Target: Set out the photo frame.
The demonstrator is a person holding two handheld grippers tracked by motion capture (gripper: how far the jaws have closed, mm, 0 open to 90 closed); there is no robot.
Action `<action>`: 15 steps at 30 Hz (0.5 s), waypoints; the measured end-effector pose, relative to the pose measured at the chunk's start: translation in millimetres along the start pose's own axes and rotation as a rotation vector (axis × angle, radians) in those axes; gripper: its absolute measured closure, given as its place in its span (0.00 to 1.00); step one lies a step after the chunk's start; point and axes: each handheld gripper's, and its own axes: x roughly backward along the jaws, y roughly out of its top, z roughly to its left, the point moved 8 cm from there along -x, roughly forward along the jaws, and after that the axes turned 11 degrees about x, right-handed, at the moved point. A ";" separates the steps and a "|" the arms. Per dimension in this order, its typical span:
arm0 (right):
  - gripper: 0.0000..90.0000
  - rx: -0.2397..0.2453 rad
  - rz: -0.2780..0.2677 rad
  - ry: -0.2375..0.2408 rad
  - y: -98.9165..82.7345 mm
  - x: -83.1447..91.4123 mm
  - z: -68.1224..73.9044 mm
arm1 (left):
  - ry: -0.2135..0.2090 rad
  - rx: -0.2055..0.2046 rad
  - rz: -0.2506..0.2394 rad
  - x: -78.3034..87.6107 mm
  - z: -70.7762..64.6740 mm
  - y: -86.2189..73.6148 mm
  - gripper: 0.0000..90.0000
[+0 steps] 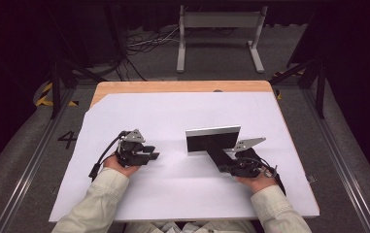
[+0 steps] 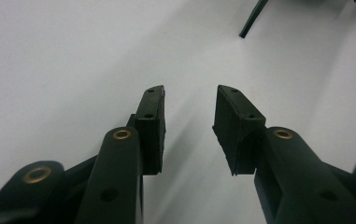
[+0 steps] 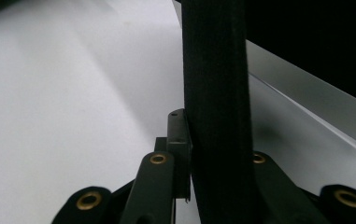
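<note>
High view shows the right hand-held gripper [image 1: 223,163] at about four o'clock on the white-covered worktop [image 1: 173,194], with a black strip-like handle [image 1: 215,155] running between its jaws. That handle leads up to a flat rectangular panel [image 1: 213,139], dark-faced with a pale top edge, standing upright near the centre of the sheet. Right gripper view looks along the handle [image 3: 215,116]: the one visible pad [image 3: 178,135] lies against its side, so the jaws hold it, narrowly parted by its width. Left hand-held gripper [image 1: 154,156] rests at about eight o'clock, well apart from the panel. Left gripper view shows its jaws standing open with only bare white sheet [image 2: 73,60] between the pads [image 2: 150,121].
</note>
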 end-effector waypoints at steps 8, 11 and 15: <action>0.88 0.001 0.047 -0.013 -6.5 -4.1 -2.2 | 0.000 0.001 -0.001 0.1 0.4 0.1 0.71; 0.87 0.019 0.072 -0.028 -9.6 -6.3 -1.9 | -0.001 -0.001 -0.001 0.2 0.5 0.1 0.71; 0.85 0.028 0.076 -0.039 -10.8 -7.1 -3.0 | -0.002 0.000 -0.001 0.1 0.4 0.2 0.71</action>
